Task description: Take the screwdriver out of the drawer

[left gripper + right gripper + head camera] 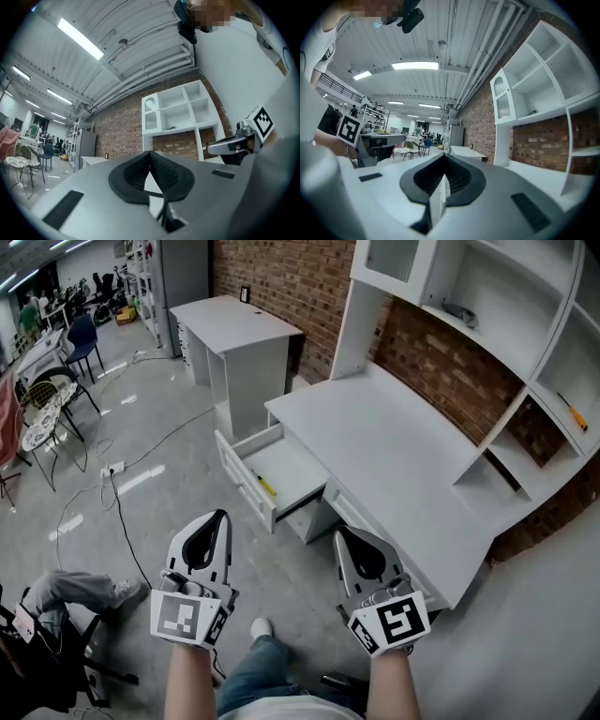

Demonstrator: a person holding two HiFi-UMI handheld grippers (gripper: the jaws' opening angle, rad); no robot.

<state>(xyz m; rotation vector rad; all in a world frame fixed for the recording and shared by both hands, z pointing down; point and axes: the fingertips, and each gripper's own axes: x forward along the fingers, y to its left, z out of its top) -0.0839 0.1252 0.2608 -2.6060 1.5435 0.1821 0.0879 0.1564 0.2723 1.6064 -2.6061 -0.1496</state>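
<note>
Standing back from the open drawer (298, 468), we are only at the approach: the yellow screwdriver (265, 486) lies inside it, well apart from both grippers. The left gripper (219, 517) and right gripper (343, 536) have their fingers closed on nothing, so we judge one must open wide and descend over it.

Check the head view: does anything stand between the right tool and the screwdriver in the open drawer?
Nothing visible does. The screwdriver lies uncovered in the open drawer, and only open space appears between it and the right tool, which is shut and empty.
</note>
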